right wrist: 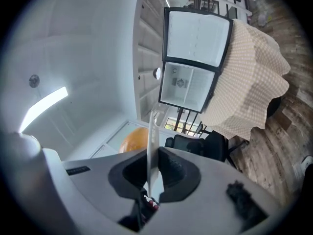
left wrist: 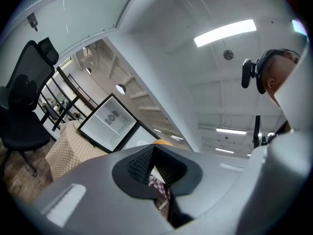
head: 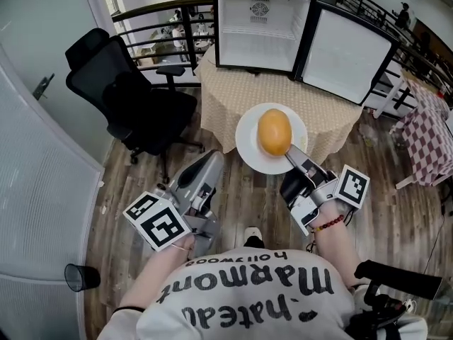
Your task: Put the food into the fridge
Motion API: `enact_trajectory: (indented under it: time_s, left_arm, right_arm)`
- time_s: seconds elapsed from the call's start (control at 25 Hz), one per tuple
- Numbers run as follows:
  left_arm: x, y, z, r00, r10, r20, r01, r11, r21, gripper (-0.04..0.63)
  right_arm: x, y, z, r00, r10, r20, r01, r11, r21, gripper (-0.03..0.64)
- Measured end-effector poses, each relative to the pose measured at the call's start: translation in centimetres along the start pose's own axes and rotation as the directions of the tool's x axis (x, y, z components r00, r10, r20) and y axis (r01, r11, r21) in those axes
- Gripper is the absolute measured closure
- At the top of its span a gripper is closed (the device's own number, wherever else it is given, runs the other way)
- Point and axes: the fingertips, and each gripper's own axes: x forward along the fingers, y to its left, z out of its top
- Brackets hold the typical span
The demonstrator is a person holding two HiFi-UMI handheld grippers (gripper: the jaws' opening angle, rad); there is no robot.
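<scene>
My right gripper (head: 292, 156) pinches the white plate (head: 248, 142) with smooth, round golden food (head: 274, 132). My left gripper (head: 211, 157) has its jaws pressed together. The fridge (head: 262, 28) top is cut off.

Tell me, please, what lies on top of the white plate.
One round orange-brown food item lies on the plate. The right gripper clamps its rim. The plate's middle is covered by the food, so nothing beneath can be checked.
</scene>
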Motion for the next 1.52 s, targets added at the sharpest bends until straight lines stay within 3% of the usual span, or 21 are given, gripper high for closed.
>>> enact_trajectory:
  time_s: [0.24, 0.64, 0.88, 1.08, 1.24, 1.52]
  left_arm:
    - [5.1, 4.7, 1.5, 0.999, 0.030, 0.016, -0.029, 0.999, -0.038, 0.592]
    - [13.2, 11.1, 2.5, 0.995, 0.104, 0.008, -0.104, 0.994, 0.046, 0.592]
    - [17.4, 14.1, 2.4, 0.992, 0.128, 0.025, -0.129, 0.990, 0.059, 0.592]
    - [19.7, 15.8, 2.1, 0.989, 0.147, 0.004, -0.147, 0.986, 0.075, 0.592]
    - [21.5, 17.1, 2.5, 0.987, 0.157, -0.043, -0.150, 0.980, 0.134, 0.592]
    - [25.7, 22.1, 4.1, 0.988, 0.129, -0.090, -0.113, 0.981, 0.158, 0.592]
  right_arm:
    - [5.4, -2.0, 4.3, 0.999, 0.029, -0.043, -0.029, 1.000, 0.009, 0.586]
    - [12.5, -6.6, 11.9, 0.996, 0.030, -0.086, -0.030, 1.000, 0.007, 0.586]
    - [15.6, -8.6, 14.9, 0.992, 0.054, -0.117, -0.055, 0.998, -0.003, 0.586]
    - [17.3, -9.4, 16.9, 0.992, 0.067, -0.103, -0.067, 0.998, 0.007, 0.586]
    - [18.7, -10.2, 18.2, 0.995, 0.059, -0.083, -0.058, 0.998, 0.012, 0.586]
    - [22.2, -12.1, 20.5, 1.000, 0.013, -0.008, -0.013, 1.000, -0.009, 0.586]
